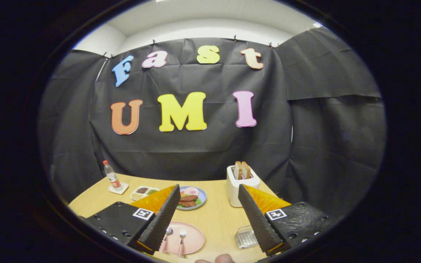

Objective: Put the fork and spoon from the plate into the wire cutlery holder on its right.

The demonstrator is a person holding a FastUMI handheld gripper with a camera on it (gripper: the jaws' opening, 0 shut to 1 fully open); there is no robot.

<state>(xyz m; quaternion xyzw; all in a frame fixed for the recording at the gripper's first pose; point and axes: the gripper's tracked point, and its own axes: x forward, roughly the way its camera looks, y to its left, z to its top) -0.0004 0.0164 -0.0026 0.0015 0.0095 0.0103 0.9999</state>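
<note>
Your gripper (208,215) hangs above the near part of a wooden table (217,219), its two fingers spread wide and holding nothing, with bare tabletop in the gap between them. One pink plate (190,239) lies low between the fingers, close by the left one, and carries one spoon (166,239) and one fork (181,238), both pink-handled, side by side with their heads pointing away from you; the spoon's handle runs close under the left finger's tip. One wire holder (246,236) sits to the plate's right, just beside the right finger's inner edge, with a strip of bare table between plate and holder. Beyond the fingers, one blue plate (200,199) of food sits partly hidden behind the left finger, and one white toaster (236,186) with two slices of bread (241,170) stands ahead of the right finger, close to the table's far right edge. Farther left you see one small tray (143,192) of food and one bottle (111,175) on a coaster (118,188), near the table's far left edge. A fingertip (223,258) shows at the near edge, below the plate and holder.
</note>
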